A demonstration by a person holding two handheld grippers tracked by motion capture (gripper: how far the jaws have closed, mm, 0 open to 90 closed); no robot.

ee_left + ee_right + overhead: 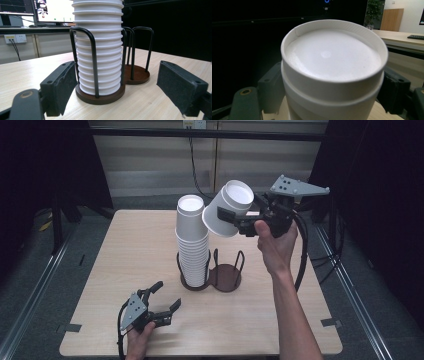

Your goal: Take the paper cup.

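White cup [227, 209] tilted, base up-right.

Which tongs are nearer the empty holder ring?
Left. The left tongs rest open on the table just in front of the empty ring; the right tongs are raised well above it, holding cups.

**Stuff you can't really make out here**

In the left gripper view the cup stack [98, 47] runs off the top edge, and it hides part of the holder's [100, 96] base. In the right gripper view the held cup [332, 75] covers most of both jaws, and its lower body is cropped.
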